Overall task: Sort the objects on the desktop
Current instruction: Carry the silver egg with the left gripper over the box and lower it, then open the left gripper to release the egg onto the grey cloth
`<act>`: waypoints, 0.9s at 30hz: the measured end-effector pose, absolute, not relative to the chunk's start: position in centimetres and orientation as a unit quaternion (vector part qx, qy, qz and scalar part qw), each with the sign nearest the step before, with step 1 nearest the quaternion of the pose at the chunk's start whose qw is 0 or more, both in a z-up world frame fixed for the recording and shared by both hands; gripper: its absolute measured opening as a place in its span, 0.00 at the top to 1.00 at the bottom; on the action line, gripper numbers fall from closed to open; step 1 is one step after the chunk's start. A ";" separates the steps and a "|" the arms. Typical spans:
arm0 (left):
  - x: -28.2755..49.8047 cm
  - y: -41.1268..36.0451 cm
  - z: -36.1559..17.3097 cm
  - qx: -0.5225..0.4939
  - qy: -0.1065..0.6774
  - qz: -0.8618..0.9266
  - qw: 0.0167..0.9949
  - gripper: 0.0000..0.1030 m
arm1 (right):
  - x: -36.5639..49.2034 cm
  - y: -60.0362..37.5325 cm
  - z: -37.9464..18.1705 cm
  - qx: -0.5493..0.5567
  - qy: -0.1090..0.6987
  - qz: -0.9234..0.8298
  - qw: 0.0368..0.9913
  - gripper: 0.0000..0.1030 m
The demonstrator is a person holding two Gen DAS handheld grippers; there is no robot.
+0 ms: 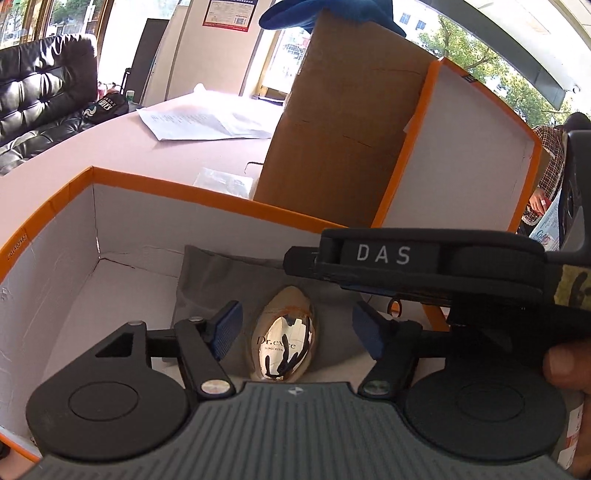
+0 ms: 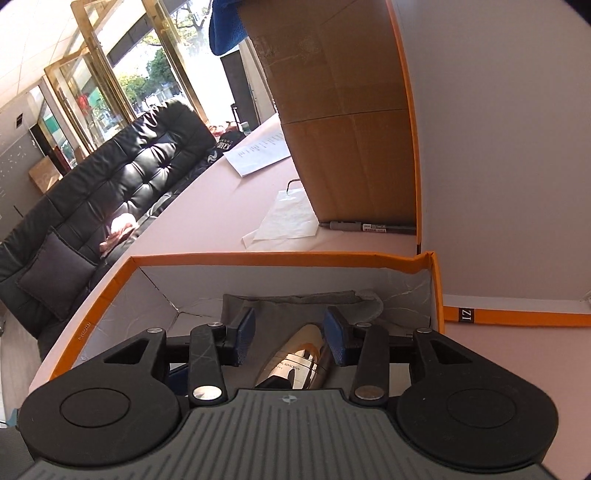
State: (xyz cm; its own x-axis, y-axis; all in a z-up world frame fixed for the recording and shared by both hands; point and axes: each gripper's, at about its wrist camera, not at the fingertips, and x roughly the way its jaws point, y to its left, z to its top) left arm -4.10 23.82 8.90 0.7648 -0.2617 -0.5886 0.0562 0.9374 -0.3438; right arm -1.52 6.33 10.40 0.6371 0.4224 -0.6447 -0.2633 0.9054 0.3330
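Note:
A shiny gold sunscreen bottle [image 1: 282, 339] lies on a grey cloth pouch [image 1: 207, 280] inside an orange-rimmed box [image 1: 177, 186] with white walls. My left gripper [image 1: 297, 332] is open, one blue pad on each side of the bottle and neither touching it. My right gripper [image 1: 299, 260] comes in from the right, just above the bottle. In the right wrist view the right gripper [image 2: 290, 338] is open over the bottle [image 2: 299, 360]. Its right pad sits close by the bottle's side and its left pad is well apart. The pouch [image 2: 295, 304] and the box rim [image 2: 280, 258] show there too.
The box's lid [image 1: 461, 155] stands open behind it, next to a tall cardboard box [image 1: 332, 129] with a blue cloth [image 1: 314, 11] on top. A black marker [image 2: 369, 226], a plastic sleeve [image 2: 288, 218] and papers [image 1: 203, 122] lie on the pink table. A black sofa [image 2: 110, 177] is on the left.

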 end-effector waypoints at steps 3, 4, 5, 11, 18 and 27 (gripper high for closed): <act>-4.0 24.4 8.7 -0.182 0.334 -0.084 0.921 0.28 | -1.6 6.1 10.5 0.115 0.378 0.205 0.896 0.51; -4.1 24.6 8.7 -0.191 0.331 -0.082 0.920 0.23 | -1.7 6.0 10.6 0.117 0.375 0.208 0.896 0.48; -4.2 24.8 8.7 -0.199 0.328 -0.080 0.920 0.19 | -1.8 5.9 10.7 0.120 0.371 0.212 0.896 0.44; -5.8 24.9 9.8 -0.174 0.280 -0.086 0.940 0.00 | -3.2 4.8 12.0 0.152 0.303 0.216 0.916 0.03; -7.2 27.3 13.5 -0.121 0.202 -0.052 0.971 0.00 | -3.8 3.2 13.5 0.173 0.253 0.200 0.931 0.00; -2.8 35.4 12.3 -0.117 0.312 0.064 0.941 0.00 | -1.5 -0.1 12.6 0.150 0.312 0.102 0.933 0.00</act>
State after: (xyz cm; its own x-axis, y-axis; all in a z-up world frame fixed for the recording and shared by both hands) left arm -2.81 35.42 12.26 0.7977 0.0468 -0.6012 -0.1925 0.9646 -0.1802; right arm -1.47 -0.08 12.58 0.7850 0.2830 -0.5511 -0.0960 0.9344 0.3431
